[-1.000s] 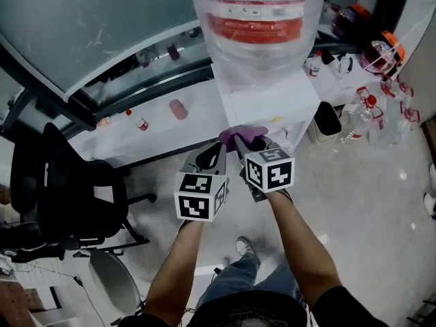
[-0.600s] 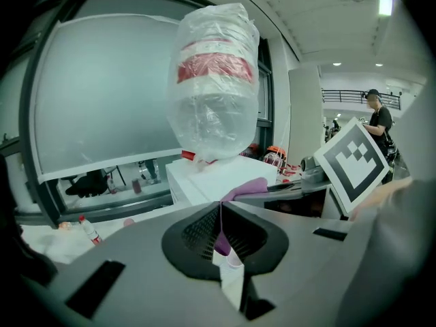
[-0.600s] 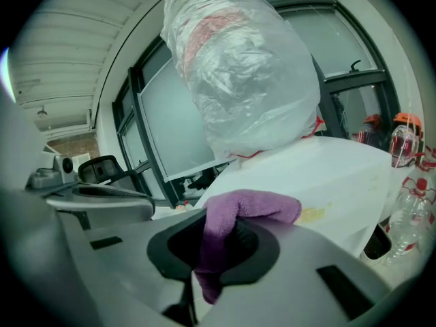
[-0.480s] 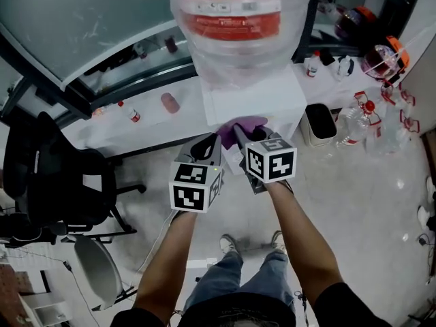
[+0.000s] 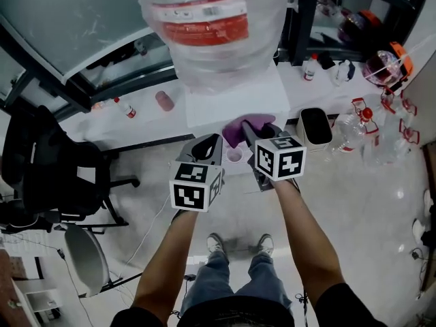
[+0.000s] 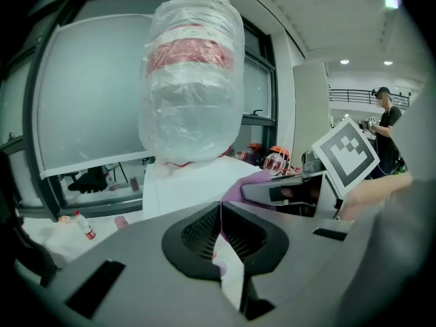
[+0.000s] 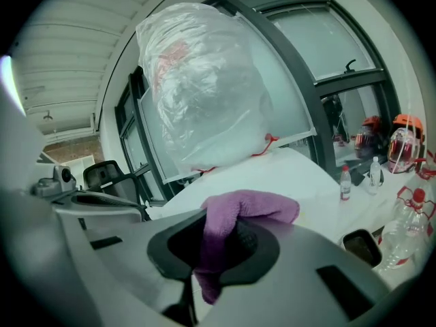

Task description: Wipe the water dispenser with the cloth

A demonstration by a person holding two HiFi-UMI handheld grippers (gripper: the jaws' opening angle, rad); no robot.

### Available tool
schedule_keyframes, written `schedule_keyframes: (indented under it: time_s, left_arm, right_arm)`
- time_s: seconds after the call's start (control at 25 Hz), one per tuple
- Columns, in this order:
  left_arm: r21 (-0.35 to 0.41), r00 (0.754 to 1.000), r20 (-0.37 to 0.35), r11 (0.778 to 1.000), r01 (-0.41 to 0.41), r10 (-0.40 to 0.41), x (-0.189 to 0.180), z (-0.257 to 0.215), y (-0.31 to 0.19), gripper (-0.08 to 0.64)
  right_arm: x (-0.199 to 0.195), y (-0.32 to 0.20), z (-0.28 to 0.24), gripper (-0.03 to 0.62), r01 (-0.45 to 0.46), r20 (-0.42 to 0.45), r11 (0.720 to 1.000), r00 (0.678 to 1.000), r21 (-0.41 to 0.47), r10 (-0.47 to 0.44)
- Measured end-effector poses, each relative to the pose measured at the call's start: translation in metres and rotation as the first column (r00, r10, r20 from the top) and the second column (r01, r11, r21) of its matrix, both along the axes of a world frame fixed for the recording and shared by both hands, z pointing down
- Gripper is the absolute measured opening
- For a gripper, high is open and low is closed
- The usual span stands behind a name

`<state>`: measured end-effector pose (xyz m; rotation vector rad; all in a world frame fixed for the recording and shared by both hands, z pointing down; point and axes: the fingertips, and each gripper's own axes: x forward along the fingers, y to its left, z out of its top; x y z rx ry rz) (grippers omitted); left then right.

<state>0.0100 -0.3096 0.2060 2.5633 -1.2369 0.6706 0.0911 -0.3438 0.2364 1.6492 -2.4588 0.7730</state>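
The white water dispenser (image 5: pixel 231 99) stands below me, and a large plastic-wrapped bottle with a red label (image 5: pixel 204 26) sits on top of it. My right gripper (image 5: pixel 246 133) is shut on a purple cloth (image 5: pixel 244 125) at the front edge of the dispenser's top. In the right gripper view the cloth (image 7: pixel 238 213) bunches between the jaws and hangs over them, with the dispenser (image 7: pixel 272 172) just ahead. My left gripper (image 5: pixel 210 145) is close beside it on the left. Its jaws meet with nothing between them (image 6: pixel 220 210). The cloth (image 6: pixel 248 181) shows just to its right.
A black office chair (image 5: pixel 54 169) stands at the left. A small bin (image 5: pixel 315 127), empty water jugs (image 5: pixel 354 125) and helmets (image 5: pixel 385 58) are at the right. Small bottles (image 5: pixel 126 107) lie on the window ledge. A person (image 6: pixel 387 125) stands far off.
The head view has shifted, so the bottle and dispenser sit further left in it. Both grippers stay together at the dispenser's front edge, the right one still holding the cloth.
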Motion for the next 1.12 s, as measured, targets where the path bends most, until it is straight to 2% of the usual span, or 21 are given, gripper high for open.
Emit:
schedule_keyframes:
  time_s: [0.32, 0.56, 0.76, 0.92, 1.12]
  left_arm:
    - [0.007, 0.998, 0.015, 0.998, 0.063, -0.063, 0.022, 0.006, 0.006, 0.028]
    - [0.003, 0.993, 0.025, 0.994, 0.112, -0.112, 0.024, 0.015, 0.012, 0.028]
    - [-0.004, 0.991, 0.018, 0.991, 0.132, -0.132, 0.029, 0.022, 0.017, 0.028]
    - [0.008, 0.991, 0.003, 0.991, 0.135, -0.135, 0.030, 0.022, 0.016, 0.028]
    - [0.029, 0.993, 0.008, 0.993, 0.116, -0.116, 0.027, 0.024, 0.020, 0.028]
  right_arm:
    - [0.048, 0.005, 0.007, 0.041, 0.029, -0.009, 1.000, 1.000, 0.004, -0.029]
    - [0.080, 0.006, 0.015, 0.041, 0.036, -0.023, 0.999, 0.999, -0.007, -0.036]
    - [0.090, 0.008, 0.014, 0.041, 0.059, -0.061, 0.998, 0.996, -0.002, -0.059]
    - [0.093, 0.010, -0.001, 0.041, 0.053, -0.079, 0.997, 0.996, 0.062, -0.048]
    - [0.096, 0.010, 0.003, 0.041, 0.033, -0.084, 0.995, 0.996, 0.096, -0.025]
